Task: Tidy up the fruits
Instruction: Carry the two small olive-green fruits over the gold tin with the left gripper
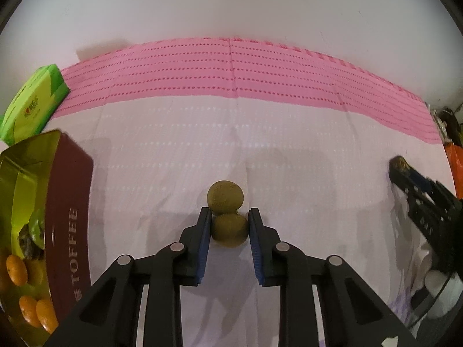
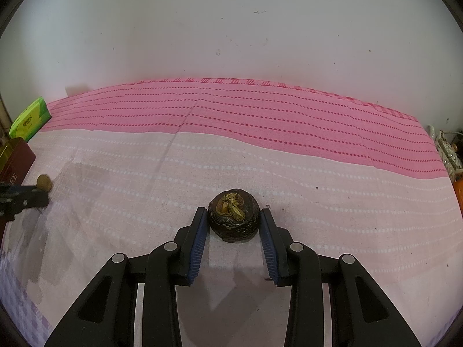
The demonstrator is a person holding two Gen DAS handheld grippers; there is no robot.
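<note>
Fruit: small round olive-brown ball (image 1: pixel 229 229), likely light, firm, prone to rolling; best taken across its widest middle.
Left gripper (image 1: pixel 229 225): clamped on it.
Right gripper (image 2: pixel 233 219): closed around dark fruit (image 2: pixel 233 215).

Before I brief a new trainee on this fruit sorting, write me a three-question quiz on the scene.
1. True or false: the left gripper is shut on a small brown fruit.
2. The tin holds which? A) orange fruits B) bananas C) grapes
3. Which gripper has the dark round fruit between its fingers?

Key: 1 true; 2 A; 3 the right gripper.
</note>
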